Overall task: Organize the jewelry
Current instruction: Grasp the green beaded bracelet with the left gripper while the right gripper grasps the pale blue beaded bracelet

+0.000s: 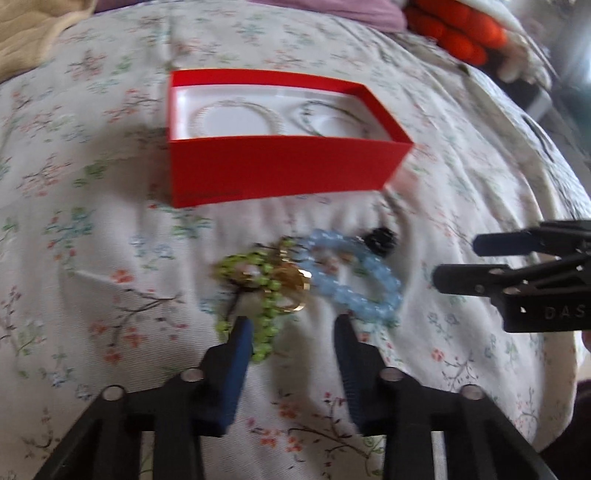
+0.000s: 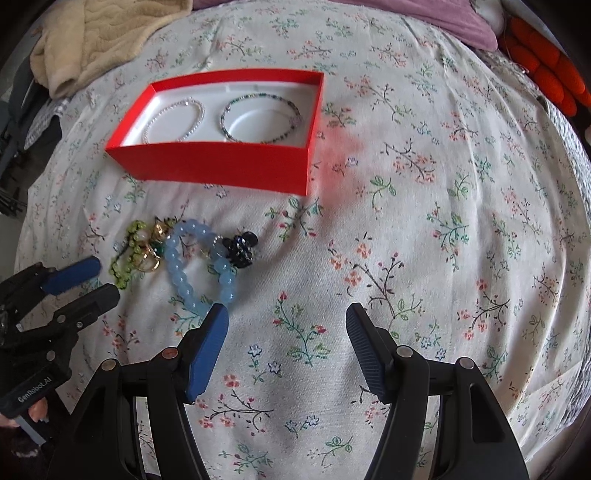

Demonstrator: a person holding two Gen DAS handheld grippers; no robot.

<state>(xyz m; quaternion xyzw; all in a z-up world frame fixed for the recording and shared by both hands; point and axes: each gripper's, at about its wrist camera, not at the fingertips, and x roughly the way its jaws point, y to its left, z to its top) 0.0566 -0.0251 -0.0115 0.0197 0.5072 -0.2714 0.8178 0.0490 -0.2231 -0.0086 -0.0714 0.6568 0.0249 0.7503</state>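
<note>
Left gripper (image 1: 293, 325) low centre of left wrist view, aimed fwd over floral bedspread (image 2: 424, 221), jaws wide apart, holding nothing, tips just short of green bead bracelet (image 1: 258, 295) & blue bead bracelet (image 1: 354, 280). Right gripper (image 2: 286, 314) bottom centre of own view, jaws wide, nothing held, left tip by blue beads. Red box (image 2: 221, 166) upper left w/ two bracelets inside.

Floral bedsheet (image 2: 406, 221), beige blanket (image 2: 103, 33)

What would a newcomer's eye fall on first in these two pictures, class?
The open red box on the floral bedspread, with two bracelets lying inside. Nearer the camera lies a tangle with a pale blue bead bracelet and a green beaded piece.
</note>
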